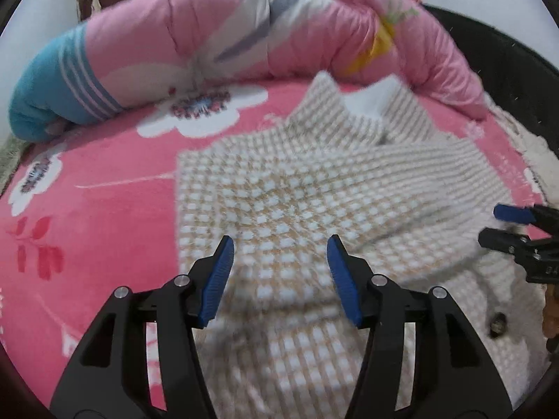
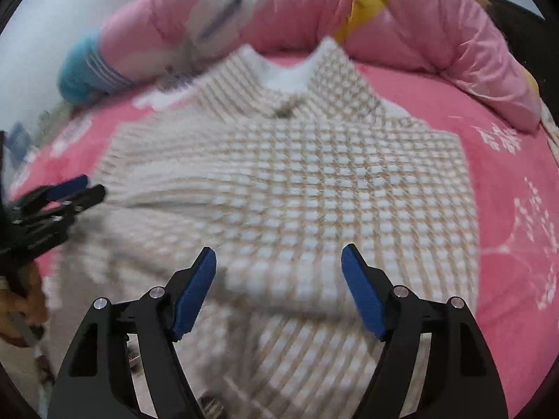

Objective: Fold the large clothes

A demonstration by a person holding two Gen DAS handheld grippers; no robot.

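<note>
**On the bed: a checked coat, partly folded**

Across the middle of a pink floral bed [image 1: 87,216] lies a beige-and-white checked coat [image 1: 279,202], collar toward the far edge, where a rolled quilt [image 1: 209,35] sits. It looks thick, soft and floppy, likely fairly heavy; hems or folded edges seem the best places to grip. Left gripper [image 1: 280,272] and right gripper [image 2: 278,279] hover above it, both spread wide, holding nothing.

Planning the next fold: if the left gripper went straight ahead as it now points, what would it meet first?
Probably the checked garment: the open left gripper points straight onto its fabric, though depth is unclear.
</note>
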